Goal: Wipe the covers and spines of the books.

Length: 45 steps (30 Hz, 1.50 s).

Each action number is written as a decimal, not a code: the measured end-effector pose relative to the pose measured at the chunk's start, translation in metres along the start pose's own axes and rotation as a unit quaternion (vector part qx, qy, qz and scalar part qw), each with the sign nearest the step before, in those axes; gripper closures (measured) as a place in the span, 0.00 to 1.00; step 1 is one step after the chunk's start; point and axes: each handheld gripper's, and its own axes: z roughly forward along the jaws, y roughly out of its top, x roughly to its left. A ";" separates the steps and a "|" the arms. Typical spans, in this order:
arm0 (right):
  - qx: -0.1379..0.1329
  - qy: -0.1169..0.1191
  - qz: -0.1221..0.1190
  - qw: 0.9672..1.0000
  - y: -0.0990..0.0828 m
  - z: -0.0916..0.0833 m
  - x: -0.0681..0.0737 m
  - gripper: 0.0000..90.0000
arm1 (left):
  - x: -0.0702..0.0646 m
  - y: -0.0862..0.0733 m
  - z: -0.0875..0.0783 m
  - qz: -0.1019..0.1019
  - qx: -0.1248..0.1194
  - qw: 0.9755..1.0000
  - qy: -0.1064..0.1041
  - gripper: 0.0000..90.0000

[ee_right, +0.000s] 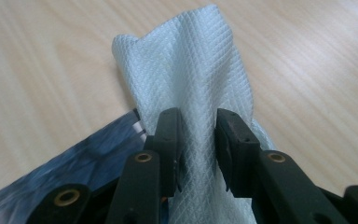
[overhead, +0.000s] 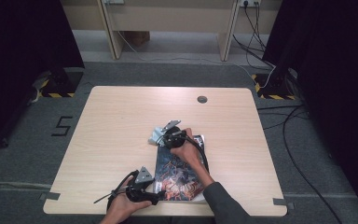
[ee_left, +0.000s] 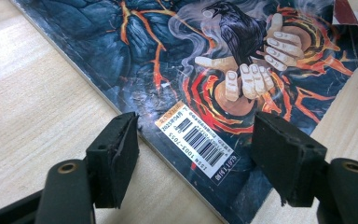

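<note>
Cloth (ee_right: 186, 70) pinched by right gripper (ee_right: 198, 140) fingers at magazine (ee_left: 214, 70) far edge; left gripper (ee_left: 196, 154) gaping (straddling near corner, touching nothing).

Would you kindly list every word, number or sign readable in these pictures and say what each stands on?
"5": black figure on the grey floor, left of the light wooden table.
"ISSN 1003-7…": upside-down white barcode label on the dark, flame-patterned magazine cover; later digits uncertain.
Orange strip above the barcode: too small to read.
</note>
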 end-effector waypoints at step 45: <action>-0.029 0.094 0.004 0.995 -0.054 -0.044 0.039 0.76 | 0.001 -0.001 -0.004 -0.008 0.004 1.000 -0.012 0.28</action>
